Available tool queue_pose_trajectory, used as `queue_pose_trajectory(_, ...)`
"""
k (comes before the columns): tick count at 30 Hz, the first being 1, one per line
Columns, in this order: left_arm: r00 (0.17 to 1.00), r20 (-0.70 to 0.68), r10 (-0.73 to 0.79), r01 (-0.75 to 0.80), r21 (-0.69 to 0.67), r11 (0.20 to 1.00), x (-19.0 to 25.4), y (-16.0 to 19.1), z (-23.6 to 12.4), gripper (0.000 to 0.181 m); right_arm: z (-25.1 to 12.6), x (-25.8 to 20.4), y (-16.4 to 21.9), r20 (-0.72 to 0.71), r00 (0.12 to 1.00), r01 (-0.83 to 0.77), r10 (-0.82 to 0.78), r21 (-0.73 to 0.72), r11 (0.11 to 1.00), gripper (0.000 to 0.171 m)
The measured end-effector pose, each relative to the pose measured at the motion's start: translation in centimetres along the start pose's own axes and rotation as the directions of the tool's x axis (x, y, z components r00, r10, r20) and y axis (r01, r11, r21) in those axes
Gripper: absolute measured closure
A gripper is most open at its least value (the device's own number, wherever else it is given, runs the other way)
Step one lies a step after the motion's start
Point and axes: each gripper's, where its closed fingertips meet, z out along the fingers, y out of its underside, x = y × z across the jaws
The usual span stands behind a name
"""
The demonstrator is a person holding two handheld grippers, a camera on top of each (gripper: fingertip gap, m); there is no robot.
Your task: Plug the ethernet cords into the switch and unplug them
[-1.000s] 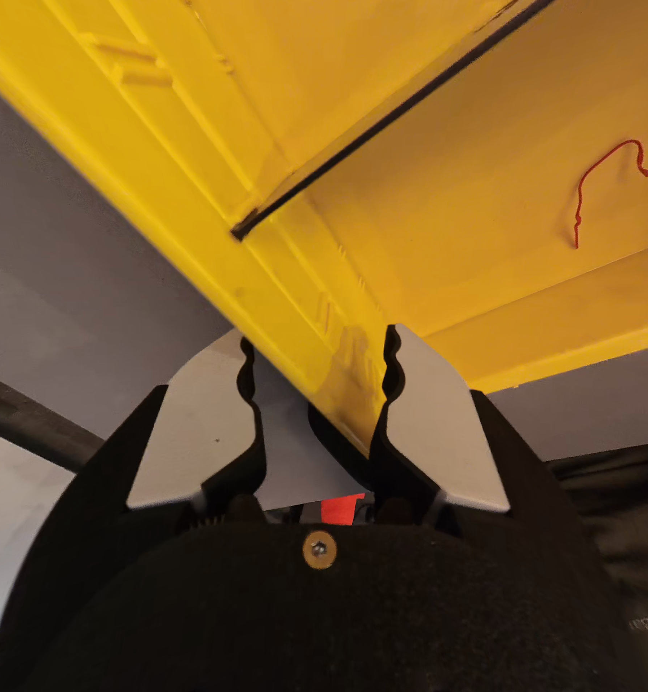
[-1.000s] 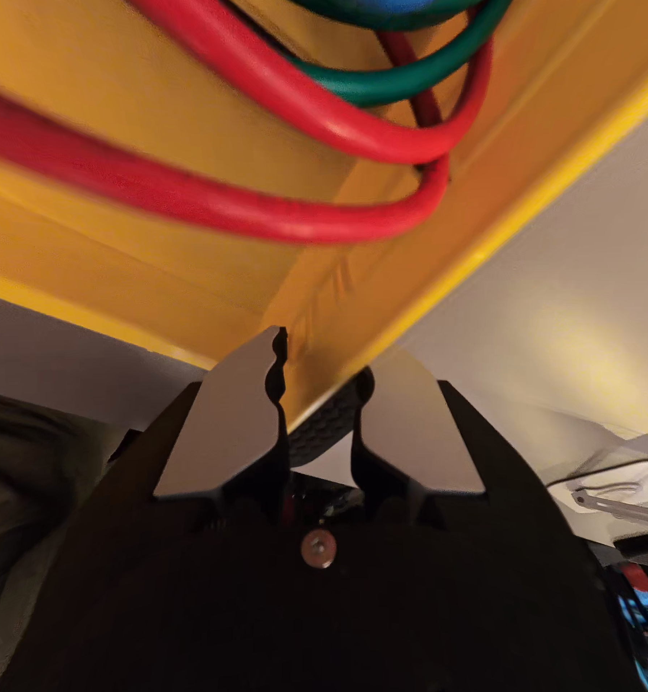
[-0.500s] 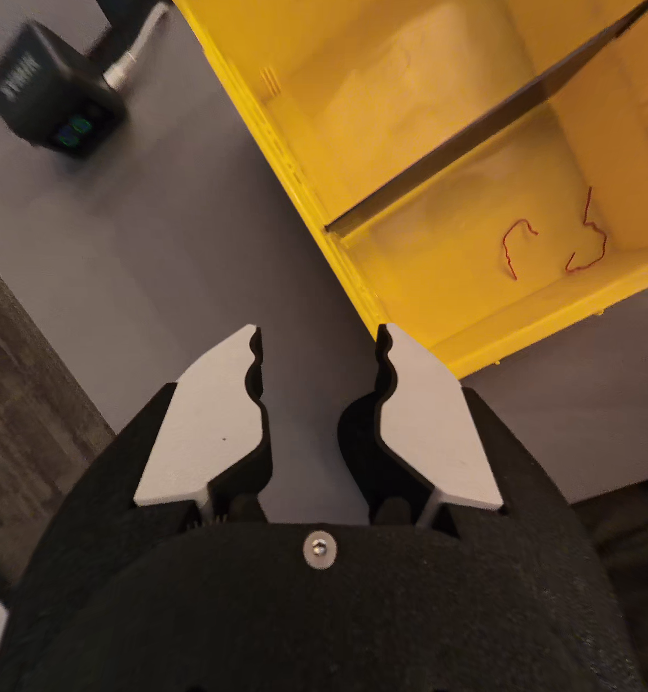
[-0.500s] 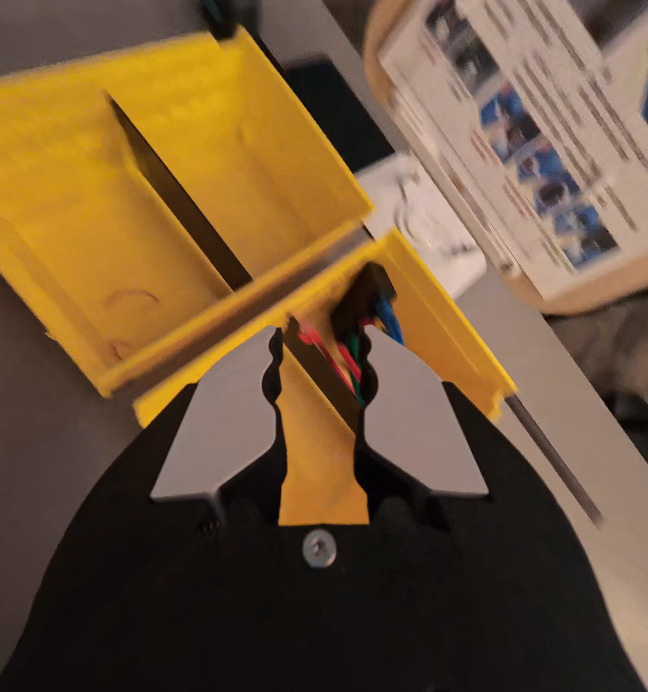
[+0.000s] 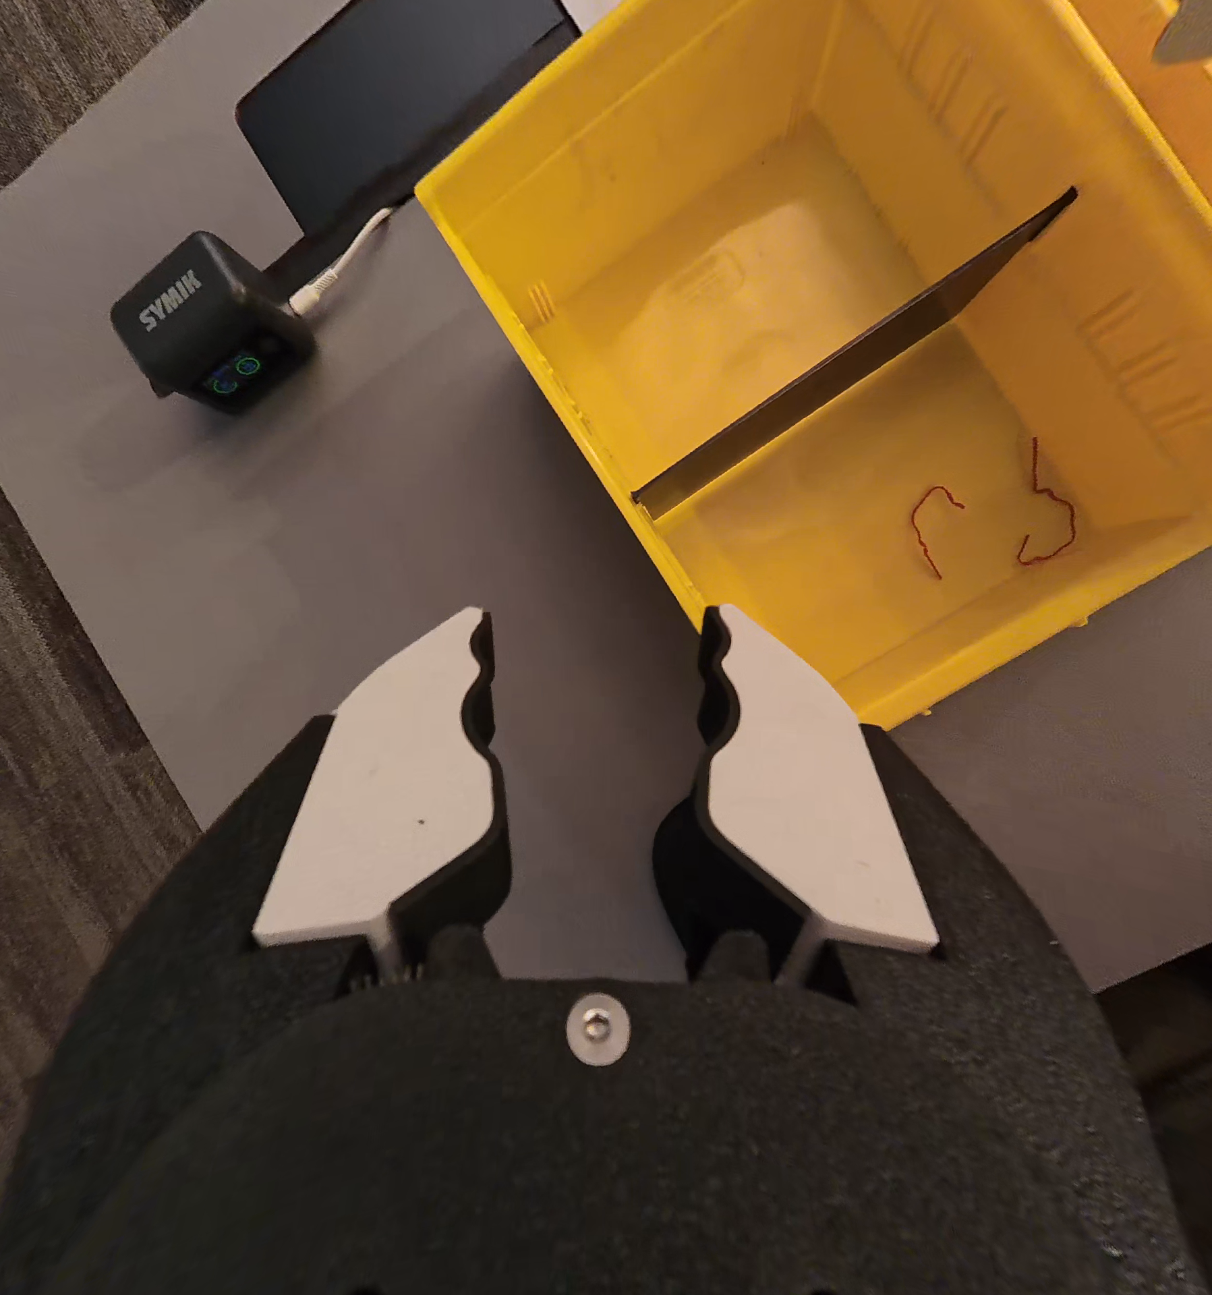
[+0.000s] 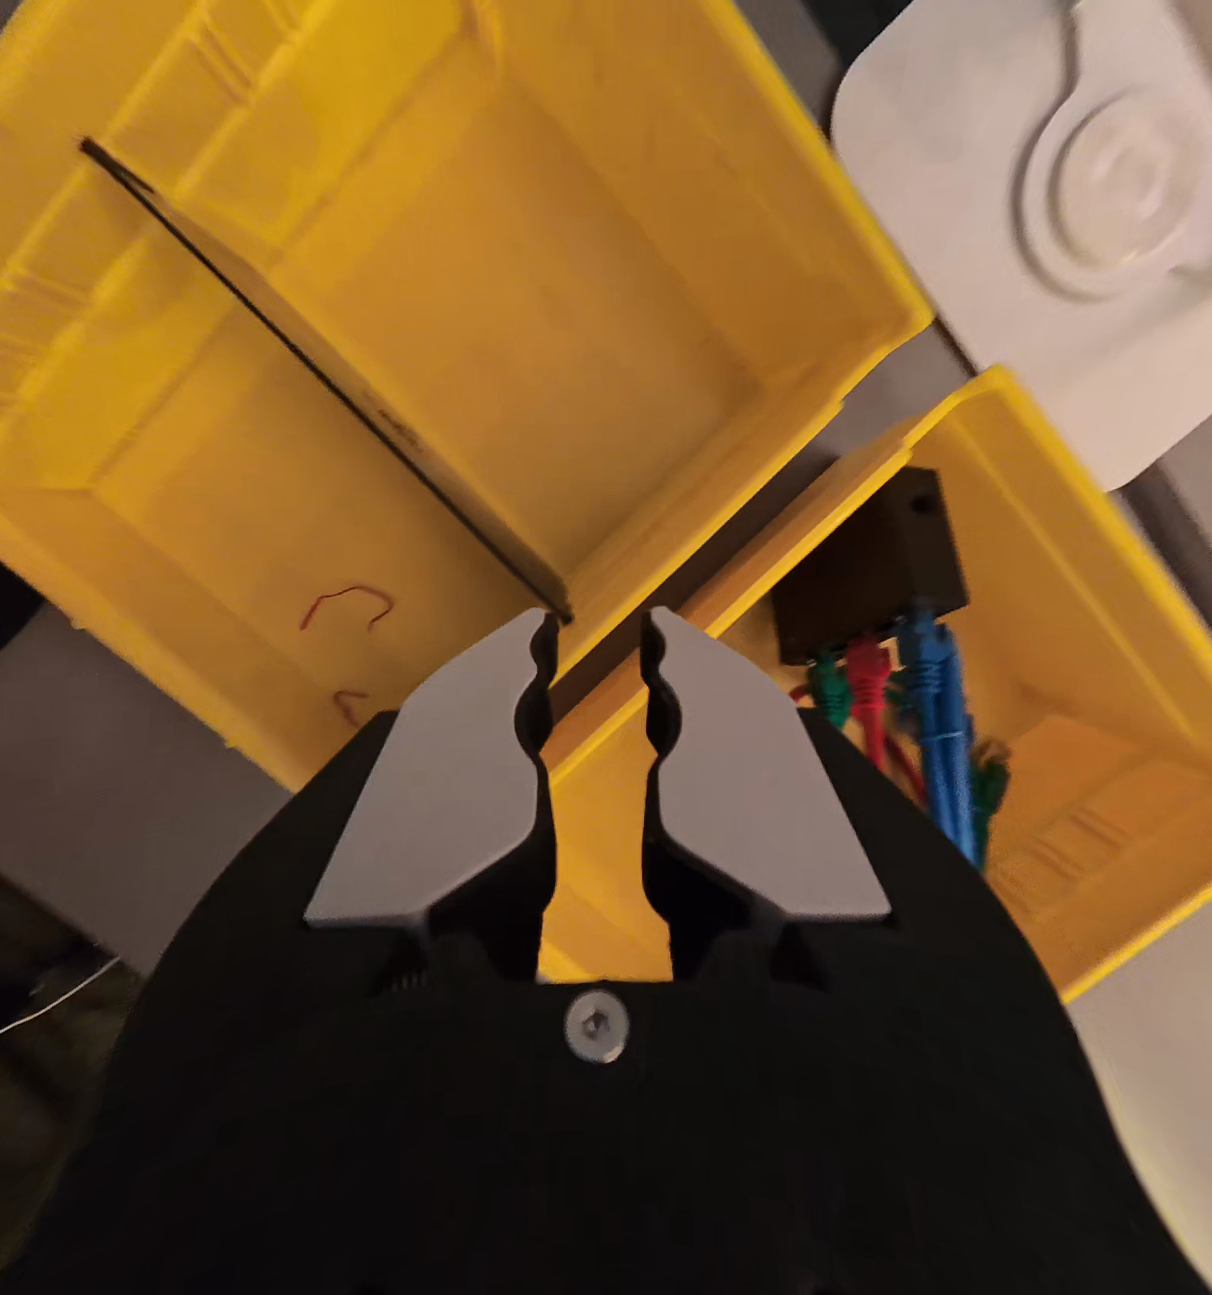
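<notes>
One black cube (image 5: pixel 210 324) bears white lettering; switch (image 6: pixel 876 567) unmarked.

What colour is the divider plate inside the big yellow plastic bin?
Black. The thin divider plate in the yellow plastic bin shows best in the left wrist view.

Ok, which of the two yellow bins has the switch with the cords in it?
The smaller yellow bin on the right holds the black switch and coloured cords; the divided bin holds only thin red scraps.

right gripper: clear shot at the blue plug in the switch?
Probably yes. The right gripper is empty with jaws apart, the blue plug sits exposed at the switch, and the bin is open on top. The red plug crowds it.
</notes>
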Motion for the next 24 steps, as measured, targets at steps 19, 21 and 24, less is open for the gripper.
queue_pose_trajectory(19,0.996,-0.087,0.027,-0.020,0.073,0.997,0.6,-0.4,-0.8,0.125,4.8,-2.9,3.7,-0.047,0.952,-0.305,0.301,-0.195,0.932,0.148)
queue_pose_trajectory(21,0.995,-0.090,0.033,-0.026,0.077,0.997,0.6,-0.4,-0.9,0.125,5.2,-2.8,3.0,-0.079,0.949,-0.314,0.304,-0.168,0.935,0.148)
queue_pose_trajectory(24,0.994,-0.097,0.043,-0.034,0.092,0.995,0.9,-0.5,-1.2,0.125,6.1,-2.8,2.7,-0.114,0.944,-0.325,0.310,-0.160,0.932,0.147)
